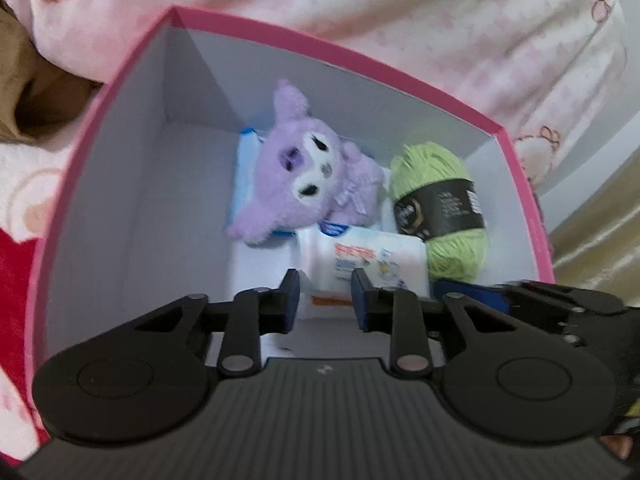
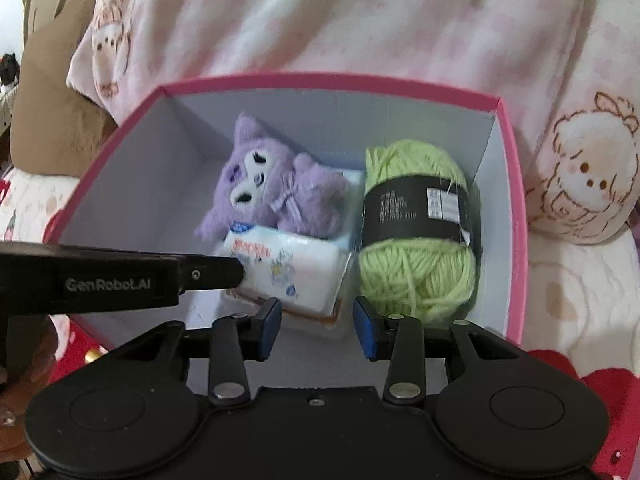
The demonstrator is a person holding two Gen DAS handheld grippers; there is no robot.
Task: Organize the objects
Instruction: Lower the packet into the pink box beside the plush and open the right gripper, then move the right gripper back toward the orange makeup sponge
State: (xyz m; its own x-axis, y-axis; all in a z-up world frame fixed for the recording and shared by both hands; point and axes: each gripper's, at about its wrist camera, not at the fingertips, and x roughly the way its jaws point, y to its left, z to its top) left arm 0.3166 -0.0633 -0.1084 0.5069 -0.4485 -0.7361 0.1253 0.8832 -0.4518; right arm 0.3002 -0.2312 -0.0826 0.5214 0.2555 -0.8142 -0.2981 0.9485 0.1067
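A pink box (image 1: 120,80) with a white inside, also in the right wrist view (image 2: 512,208), holds a purple plush toy (image 1: 304,168) (image 2: 272,184), a green yarn ball with a black label (image 1: 440,208) (image 2: 416,232) and a white tissue pack (image 1: 368,260) (image 2: 288,272). My left gripper (image 1: 325,298) is open and empty over the box's near side, just before the tissue pack. My right gripper (image 2: 317,328) is open and empty above the near edge. The left gripper's body (image 2: 120,276) reaches in from the left.
The box sits on pink bedding with cartoon prints (image 2: 584,176). A brown cushion (image 2: 44,112) lies at the left. Red fabric (image 1: 12,280) lies beside the box. The box's left half shows bare white floor (image 1: 180,220).
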